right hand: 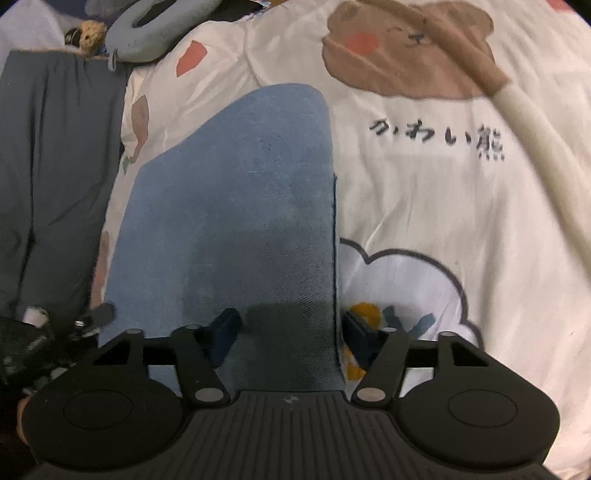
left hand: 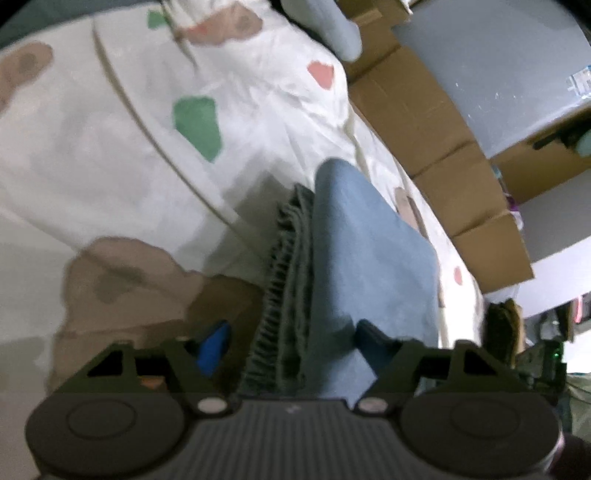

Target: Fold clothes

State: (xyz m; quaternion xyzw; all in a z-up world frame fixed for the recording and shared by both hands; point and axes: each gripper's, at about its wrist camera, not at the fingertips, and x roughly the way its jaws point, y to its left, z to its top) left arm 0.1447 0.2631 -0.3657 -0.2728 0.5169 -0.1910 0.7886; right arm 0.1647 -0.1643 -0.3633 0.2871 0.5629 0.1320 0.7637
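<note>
A folded blue denim garment (left hand: 369,251) lies on the bear-print bedspread (left hand: 110,147), with a dark ribbed waistband edge (left hand: 284,295) along its left side. My left gripper (left hand: 293,345) straddles its near end. The left finger (left hand: 214,347) stands clear of the ribbed edge, and the right finger (left hand: 373,341) rests at the blue cloth. In the right wrist view the same blue garment (right hand: 236,206) runs away from my right gripper (right hand: 290,326). Its left finger (right hand: 225,326) lies over the cloth and its right finger (right hand: 356,330) sits just outside the cloth's right edge. Neither pair of pads visibly pinches the cloth.
Cardboard boxes (left hand: 436,155) line the bed's right side in the left wrist view. Dark grey trousers (right hand: 55,177) lie flat to the left of the blue garment. A blue-grey neck pillow (right hand: 147,29) and a small plush bear (right hand: 90,33) sit at the far edge.
</note>
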